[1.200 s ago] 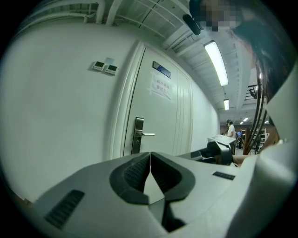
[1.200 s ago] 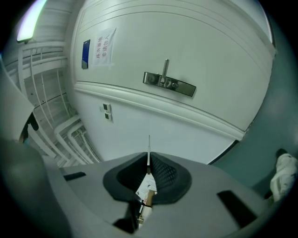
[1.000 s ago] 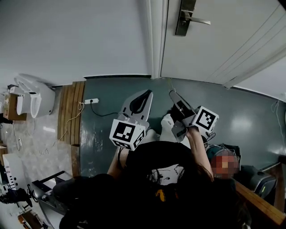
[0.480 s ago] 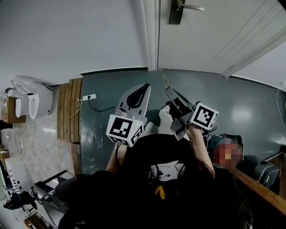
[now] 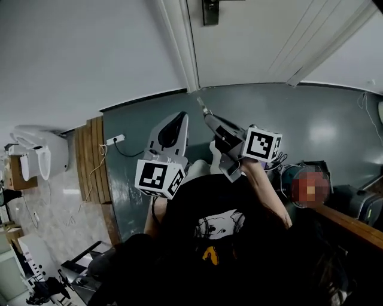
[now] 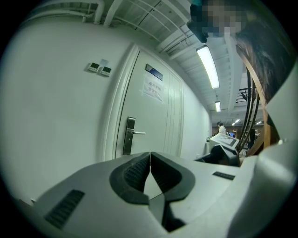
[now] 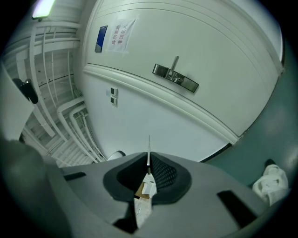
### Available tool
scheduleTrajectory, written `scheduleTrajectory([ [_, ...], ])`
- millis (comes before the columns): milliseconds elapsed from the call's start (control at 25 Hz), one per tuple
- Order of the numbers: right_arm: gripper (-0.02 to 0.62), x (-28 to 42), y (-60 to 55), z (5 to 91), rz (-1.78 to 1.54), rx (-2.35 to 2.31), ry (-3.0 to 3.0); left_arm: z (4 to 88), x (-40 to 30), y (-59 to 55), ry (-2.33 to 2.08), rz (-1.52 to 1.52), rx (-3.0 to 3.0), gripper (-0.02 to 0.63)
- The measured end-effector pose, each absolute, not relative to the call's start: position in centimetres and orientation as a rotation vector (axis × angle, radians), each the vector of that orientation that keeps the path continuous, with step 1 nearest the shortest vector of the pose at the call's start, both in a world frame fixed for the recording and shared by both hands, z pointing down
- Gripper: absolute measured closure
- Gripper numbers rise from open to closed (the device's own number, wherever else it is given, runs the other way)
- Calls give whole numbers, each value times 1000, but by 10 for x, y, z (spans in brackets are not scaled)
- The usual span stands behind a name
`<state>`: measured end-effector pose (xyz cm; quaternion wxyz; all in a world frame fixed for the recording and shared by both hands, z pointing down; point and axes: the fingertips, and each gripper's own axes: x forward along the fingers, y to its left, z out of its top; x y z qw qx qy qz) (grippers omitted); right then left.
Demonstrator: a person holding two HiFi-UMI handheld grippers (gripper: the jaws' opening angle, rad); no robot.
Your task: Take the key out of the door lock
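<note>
In the head view my right gripper [image 5: 207, 118] points up-left toward the door and is shut on a thin metal key [image 5: 201, 108], whose blade sticks out past the tips. The right gripper view shows the key [image 7: 149, 152] pinched edge-on between the jaws, well away from the lock plate [image 7: 176, 78]. The lock plate [image 5: 210, 12] sits at the top edge of the head view. My left gripper [image 5: 179, 118] hangs beside the right one, shut and empty. From the left gripper view, its tips [image 6: 150, 156] face the door's lock plate and handle [image 6: 129, 135] from a distance.
The white door [image 5: 257, 42] and its frame [image 5: 176, 48] stand ahead on a grey-green floor [image 5: 323, 119]. A power strip [image 5: 116, 139], wooden planks [image 5: 91, 161] and a white fixture [image 5: 37, 150] lie left. A white cloth [image 7: 272, 182] lies on the floor.
The door and its lock have slid up toward the top edge of the head view. Both grippers have drifted left; the right one still holds the key clear of the lock.
</note>
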<state>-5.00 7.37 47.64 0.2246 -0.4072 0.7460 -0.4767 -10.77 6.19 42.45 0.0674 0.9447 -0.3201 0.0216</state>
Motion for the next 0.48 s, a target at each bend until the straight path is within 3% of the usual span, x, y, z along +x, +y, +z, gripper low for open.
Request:
scheduleTrajectory([
  [480,575,-49,71,483,-1327,-1162,2051,426,-107,56,-949,75,2854,595],
])
